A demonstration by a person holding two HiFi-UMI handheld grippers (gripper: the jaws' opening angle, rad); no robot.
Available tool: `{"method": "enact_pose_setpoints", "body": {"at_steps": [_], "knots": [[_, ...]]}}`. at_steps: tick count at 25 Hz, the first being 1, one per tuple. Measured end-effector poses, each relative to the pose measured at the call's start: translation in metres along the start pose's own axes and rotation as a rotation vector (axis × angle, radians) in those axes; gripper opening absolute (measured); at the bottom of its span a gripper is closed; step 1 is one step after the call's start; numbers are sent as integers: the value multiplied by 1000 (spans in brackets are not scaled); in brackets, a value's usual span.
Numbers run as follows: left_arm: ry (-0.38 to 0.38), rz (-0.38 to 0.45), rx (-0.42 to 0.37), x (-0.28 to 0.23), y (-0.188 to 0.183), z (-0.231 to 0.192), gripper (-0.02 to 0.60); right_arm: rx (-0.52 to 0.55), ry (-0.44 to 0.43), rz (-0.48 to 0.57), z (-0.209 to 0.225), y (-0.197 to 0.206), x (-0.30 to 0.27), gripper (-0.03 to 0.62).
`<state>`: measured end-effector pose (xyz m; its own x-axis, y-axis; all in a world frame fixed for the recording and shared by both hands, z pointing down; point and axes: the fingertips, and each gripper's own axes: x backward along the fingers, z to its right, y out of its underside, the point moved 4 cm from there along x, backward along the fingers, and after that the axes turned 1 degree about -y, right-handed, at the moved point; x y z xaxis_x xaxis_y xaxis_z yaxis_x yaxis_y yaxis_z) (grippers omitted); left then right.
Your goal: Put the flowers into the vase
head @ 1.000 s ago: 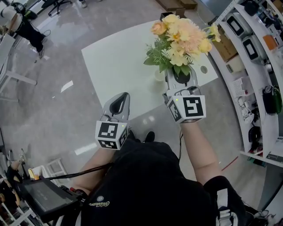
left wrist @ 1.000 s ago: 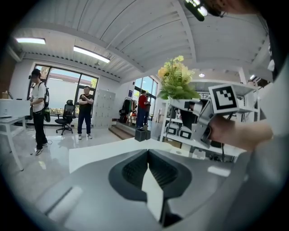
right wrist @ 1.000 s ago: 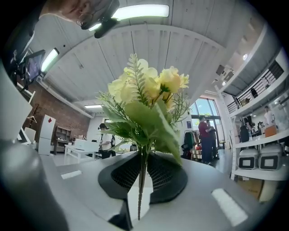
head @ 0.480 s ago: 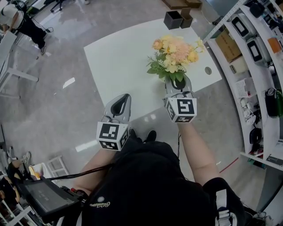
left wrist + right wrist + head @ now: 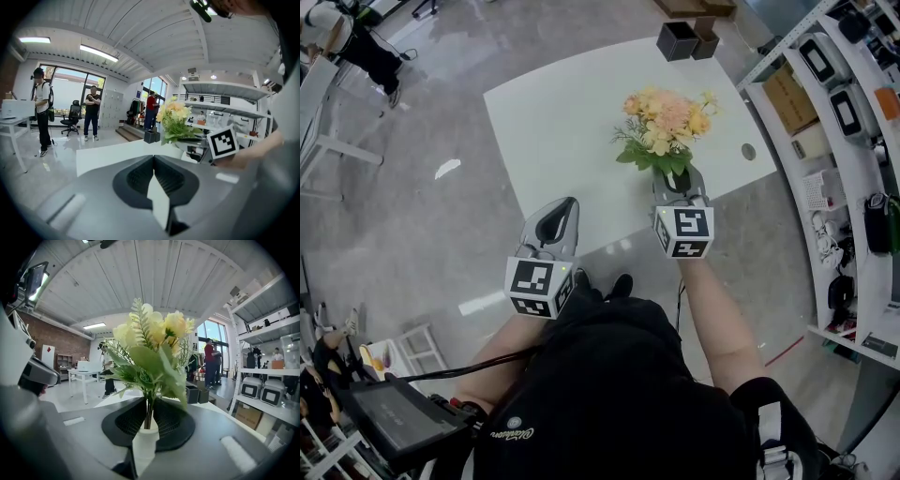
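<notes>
The right gripper (image 5: 149, 408) is clamped on the stems of the flowers (image 5: 150, 341). They stand upright, blooms above the fingers, stem ends down in the white vase (image 5: 144, 446) just below them. The left gripper (image 5: 153, 161) is closed on nothing.

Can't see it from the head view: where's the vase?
Right gripper view, centre bottom: the vase sits directly under the right gripper, whose jaws pinch the flowers.

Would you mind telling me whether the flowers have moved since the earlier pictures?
Yes. Held in the right gripper, the flowers have come down toward the white table: earlier they covered its far edge, now they sit well inside it.
</notes>
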<state>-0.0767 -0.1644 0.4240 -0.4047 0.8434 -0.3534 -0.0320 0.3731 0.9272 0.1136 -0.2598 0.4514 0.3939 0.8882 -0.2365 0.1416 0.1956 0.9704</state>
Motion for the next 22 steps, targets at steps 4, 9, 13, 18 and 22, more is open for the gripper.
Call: {"method": "enact_pose_setpoints", "body": {"at_steps": [4,9,13,18,22], "knots": [[2,5,1,-1,1,-3,8,6,0,-14,0,1,-3,54],[9,6,3,0,1,-1,8,7,-5,-39,1,1,-3,61],[6,14,4,4,2,-4,8,25,-6,-55,-1,1,-2,63],[1,17,7,7,1,-5,8,29,1,-69,-1,1,-1,75],[1,24,6,10,1,-5,8,36,6,-80,0,1,-1,91]]}}
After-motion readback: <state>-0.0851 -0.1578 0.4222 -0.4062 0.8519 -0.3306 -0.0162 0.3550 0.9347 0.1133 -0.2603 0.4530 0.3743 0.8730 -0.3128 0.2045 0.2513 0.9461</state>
